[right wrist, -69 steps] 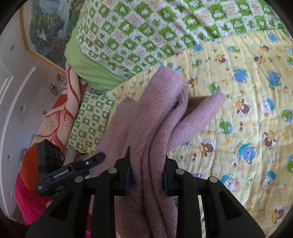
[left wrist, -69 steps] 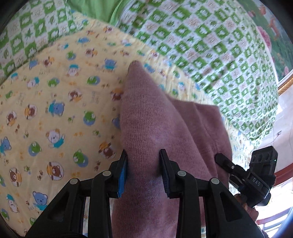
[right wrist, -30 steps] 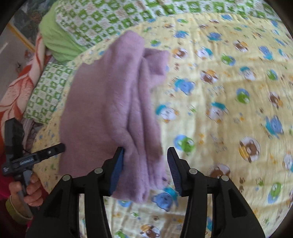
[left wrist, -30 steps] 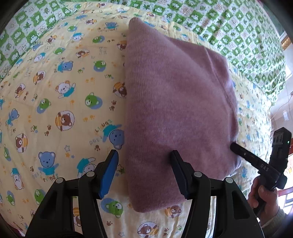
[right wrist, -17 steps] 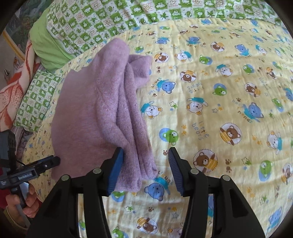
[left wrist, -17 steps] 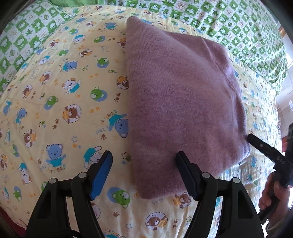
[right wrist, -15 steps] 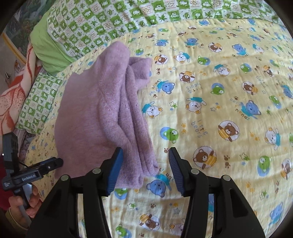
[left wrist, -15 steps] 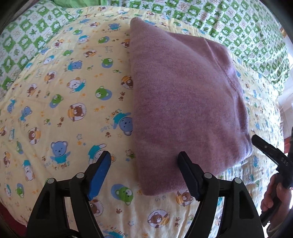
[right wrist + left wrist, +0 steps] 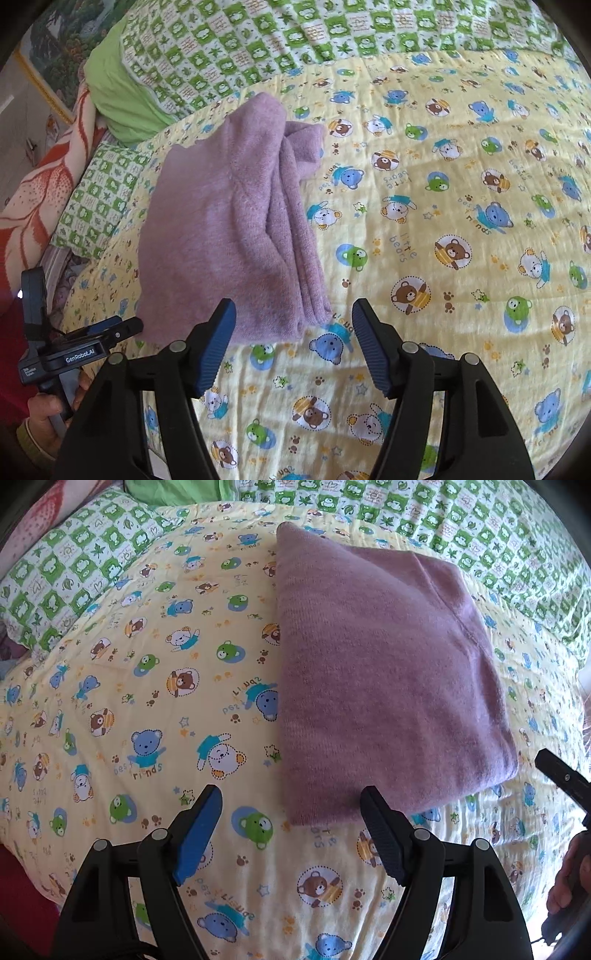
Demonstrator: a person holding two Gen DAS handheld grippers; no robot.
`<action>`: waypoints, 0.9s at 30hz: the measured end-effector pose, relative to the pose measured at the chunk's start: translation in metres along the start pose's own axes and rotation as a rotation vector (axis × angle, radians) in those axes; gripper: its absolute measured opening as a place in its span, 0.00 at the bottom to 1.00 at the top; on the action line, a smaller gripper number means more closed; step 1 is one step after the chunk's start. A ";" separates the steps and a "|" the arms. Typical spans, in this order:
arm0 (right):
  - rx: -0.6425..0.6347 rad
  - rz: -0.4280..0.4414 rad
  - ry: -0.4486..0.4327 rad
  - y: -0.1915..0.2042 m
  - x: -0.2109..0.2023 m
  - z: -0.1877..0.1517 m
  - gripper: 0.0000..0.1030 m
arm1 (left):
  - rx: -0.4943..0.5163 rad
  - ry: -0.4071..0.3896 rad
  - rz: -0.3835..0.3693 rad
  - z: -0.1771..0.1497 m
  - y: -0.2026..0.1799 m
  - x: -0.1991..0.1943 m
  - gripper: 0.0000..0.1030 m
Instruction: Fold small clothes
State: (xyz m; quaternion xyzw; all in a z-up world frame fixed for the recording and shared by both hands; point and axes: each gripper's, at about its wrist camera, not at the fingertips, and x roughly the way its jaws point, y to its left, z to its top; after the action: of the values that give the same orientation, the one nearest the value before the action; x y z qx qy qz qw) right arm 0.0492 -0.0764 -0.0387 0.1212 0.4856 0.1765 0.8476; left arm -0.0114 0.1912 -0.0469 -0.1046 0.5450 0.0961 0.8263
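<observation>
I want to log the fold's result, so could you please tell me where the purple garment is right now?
The garment lies folded on the bear quilt, just beyond both open claws and touching neither; the green checkered blanket lies behind it.

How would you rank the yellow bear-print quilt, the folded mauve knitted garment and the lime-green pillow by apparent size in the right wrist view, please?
1. Yellow bear-print quilt, largest by far.
2. Folded mauve knitted garment.
3. Lime-green pillow, smallest, though it lies farther away and is partly covered, so its true size is unsure.
</observation>
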 end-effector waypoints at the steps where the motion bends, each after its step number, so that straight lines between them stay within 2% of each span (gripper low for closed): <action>1: -0.008 0.005 -0.002 0.001 -0.001 0.000 0.64 | 0.004 0.001 0.009 -0.002 -0.001 -0.002 0.75; 8: -0.025 0.055 -0.006 0.009 0.000 0.007 0.64 | 0.016 -0.001 0.035 -0.011 -0.002 -0.011 0.78; 14: -0.038 0.025 -0.036 0.022 0.021 0.037 0.64 | 0.046 -0.007 -0.003 -0.001 0.004 0.000 0.78; 19: -0.005 -0.067 -0.036 0.027 0.059 0.070 0.64 | 0.065 -0.015 -0.057 0.015 0.012 0.011 0.78; 21: -0.018 -0.143 -0.006 0.026 0.080 0.081 0.64 | 0.055 0.002 -0.079 0.022 0.015 0.018 0.78; 25: -0.011 -0.239 0.033 0.013 0.101 0.088 0.74 | 0.028 -0.005 -0.119 0.029 0.020 0.023 0.78; 27: -0.017 -0.266 0.023 0.010 0.101 0.088 0.76 | 0.017 -0.005 -0.121 0.031 0.021 0.026 0.78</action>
State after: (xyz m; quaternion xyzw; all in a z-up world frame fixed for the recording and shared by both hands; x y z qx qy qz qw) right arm 0.1709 -0.0279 -0.0694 0.0466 0.5054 0.0679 0.8589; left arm 0.0202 0.2208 -0.0600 -0.1304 0.5364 0.0416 0.8328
